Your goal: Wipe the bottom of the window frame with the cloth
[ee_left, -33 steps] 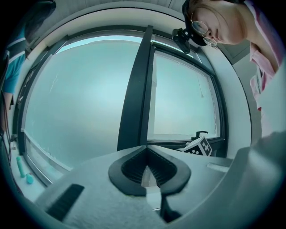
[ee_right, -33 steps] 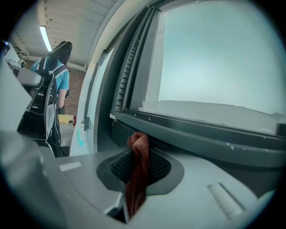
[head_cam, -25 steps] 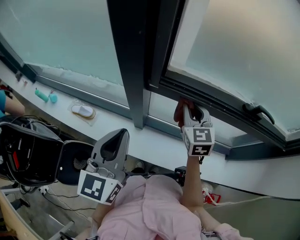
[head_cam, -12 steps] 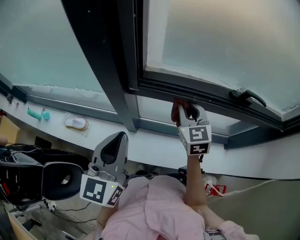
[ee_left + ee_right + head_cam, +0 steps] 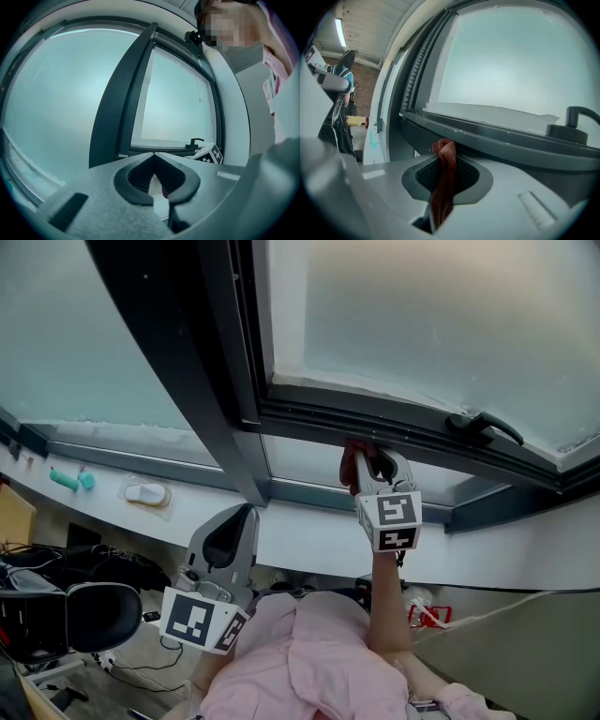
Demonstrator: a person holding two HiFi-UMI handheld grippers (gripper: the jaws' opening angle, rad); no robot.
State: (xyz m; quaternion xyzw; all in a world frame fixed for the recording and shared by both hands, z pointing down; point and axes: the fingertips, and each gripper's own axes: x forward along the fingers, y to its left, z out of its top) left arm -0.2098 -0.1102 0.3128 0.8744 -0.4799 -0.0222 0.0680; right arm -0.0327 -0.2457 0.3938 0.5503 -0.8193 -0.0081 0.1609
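Rust-red cloth is sitting clenched in the right tongs, its folded top reaching the bottom of the frame, a little left of the handle. Wiping seems to be the step in hand, and the next move is calling for a steady slide along that bottom edge with upward pressure. The head view is hiding the contact. The right gripper view is showing the cloth probably touching. Lower down, the left tongs are hanging clenched on nothing, as their own view is showing.
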